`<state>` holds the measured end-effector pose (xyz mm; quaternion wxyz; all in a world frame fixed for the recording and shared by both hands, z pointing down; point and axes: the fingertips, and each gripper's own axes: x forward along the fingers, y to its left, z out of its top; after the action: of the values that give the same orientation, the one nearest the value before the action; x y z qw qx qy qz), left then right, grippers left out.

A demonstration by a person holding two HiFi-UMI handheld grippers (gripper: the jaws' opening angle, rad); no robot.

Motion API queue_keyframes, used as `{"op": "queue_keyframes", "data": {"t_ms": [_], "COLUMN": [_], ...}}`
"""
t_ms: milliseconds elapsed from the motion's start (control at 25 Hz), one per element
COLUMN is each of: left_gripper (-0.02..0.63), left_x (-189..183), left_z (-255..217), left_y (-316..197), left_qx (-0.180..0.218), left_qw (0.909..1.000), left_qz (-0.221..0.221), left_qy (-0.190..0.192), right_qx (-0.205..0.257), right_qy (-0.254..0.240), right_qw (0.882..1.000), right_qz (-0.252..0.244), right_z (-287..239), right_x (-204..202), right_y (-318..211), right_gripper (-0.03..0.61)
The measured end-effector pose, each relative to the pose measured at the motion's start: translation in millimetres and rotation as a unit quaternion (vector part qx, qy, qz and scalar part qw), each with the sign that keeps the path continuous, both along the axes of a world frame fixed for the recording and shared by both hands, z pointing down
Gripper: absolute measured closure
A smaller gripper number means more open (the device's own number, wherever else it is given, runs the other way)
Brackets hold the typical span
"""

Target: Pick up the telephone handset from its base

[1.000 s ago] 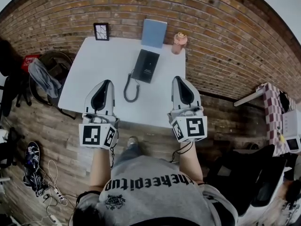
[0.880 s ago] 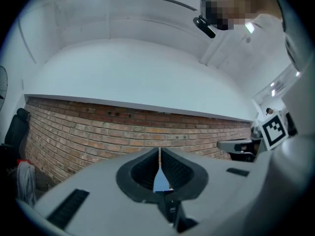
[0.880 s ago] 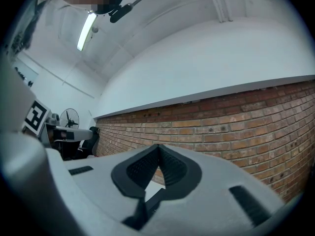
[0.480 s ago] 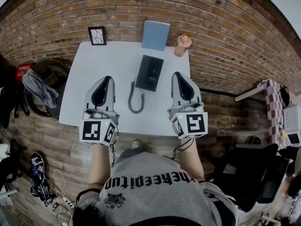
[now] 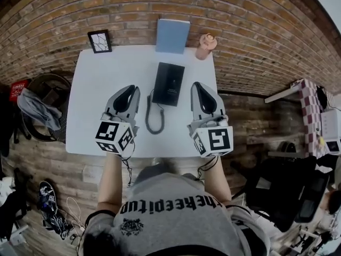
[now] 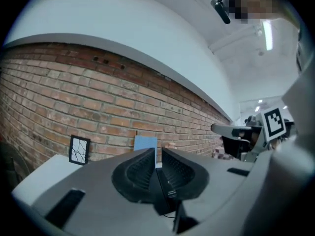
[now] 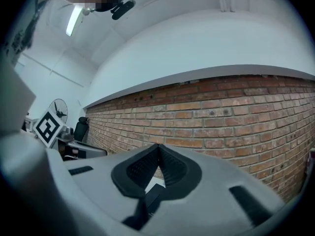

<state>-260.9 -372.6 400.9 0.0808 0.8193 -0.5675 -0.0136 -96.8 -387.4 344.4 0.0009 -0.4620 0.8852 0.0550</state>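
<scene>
A black telephone (image 5: 169,83) lies in the middle of the white table (image 5: 101,89), its handset still on the base and its curly cord (image 5: 154,117) looping toward the front edge. My left gripper (image 5: 131,88) hovers just left of the phone, jaws shut with nothing between them. My right gripper (image 5: 197,85) hovers just right of it, also shut and empty. In the left gripper view the phone (image 6: 164,183) shows as a dark slab below the left gripper's (image 6: 157,154) closed pads. The right gripper view shows the right gripper's (image 7: 158,147) tips meeting above the phone's edge (image 7: 151,194).
Against the brick wall at the table's back stand a blue board (image 5: 172,36), a small black picture frame (image 5: 99,40) and a pink cup (image 5: 205,45). Chairs and bags (image 5: 40,103) sit on the floor to the left, shoes and cables (image 5: 50,217) nearer.
Both grippers have moved forward over the table to flank the phone. The left one has swung inward to the right and dropped lower. Both stayed shut.
</scene>
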Motion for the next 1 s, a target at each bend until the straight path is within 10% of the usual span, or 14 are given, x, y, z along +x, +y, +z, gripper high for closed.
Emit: {"op": "queue_keyframes", "data": {"t_ms": [1000], "left_gripper": [0.468], "left_x": [53.6], "left_z": [163.1], "left_y": [-103.3], "left_qx": [-0.227], "left_qw": [0.9641], "left_qz": [0.134], "left_qy": [0.033], "right_qx": [-0.057], "right_qy": [0.054], "right_qw": [0.995], "right_qz": [0.064], "right_z": [44.8], "right_x": [35.8], "right_y": [-16.0], "right_gripper": [0.575]}}
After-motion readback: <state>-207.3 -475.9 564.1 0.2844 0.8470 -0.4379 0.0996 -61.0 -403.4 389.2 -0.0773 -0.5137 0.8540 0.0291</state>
